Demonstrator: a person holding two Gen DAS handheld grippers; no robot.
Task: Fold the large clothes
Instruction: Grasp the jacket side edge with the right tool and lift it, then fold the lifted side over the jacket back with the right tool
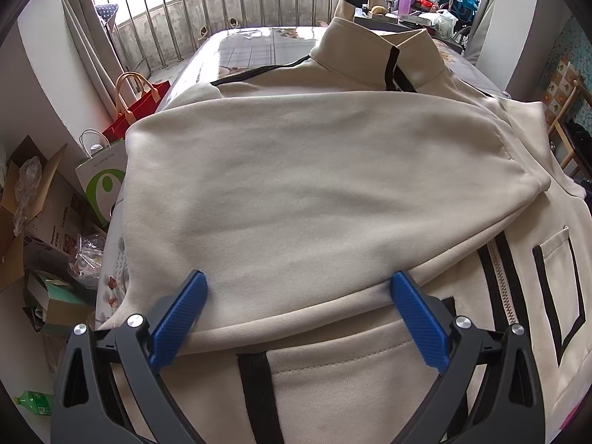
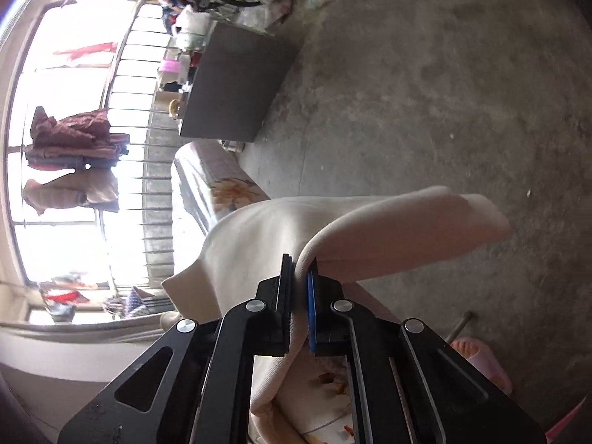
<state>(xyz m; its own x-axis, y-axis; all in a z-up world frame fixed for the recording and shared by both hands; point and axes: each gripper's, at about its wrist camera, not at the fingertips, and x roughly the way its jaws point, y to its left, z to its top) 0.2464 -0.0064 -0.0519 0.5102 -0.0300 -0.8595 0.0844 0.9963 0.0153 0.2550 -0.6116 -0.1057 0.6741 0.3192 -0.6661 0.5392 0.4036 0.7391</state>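
A large cream jacket with black trim, a zipper and pockets lies spread on the bed, its left sleeve folded across the chest. My left gripper is open, its blue fingers resting just above the folded sleeve's lower edge, holding nothing. In the right wrist view my right gripper is shut on a fold of the jacket's cream sleeve, held up off the bed with the cuff end hanging out over the floor. That view is rolled sideways.
The bed has a floral sheet and a metal railing behind it. Paper bags, cardboard boxes and clutter stand left of the bed. A wooden chair is at right. A dark cabinet stands on the concrete floor.
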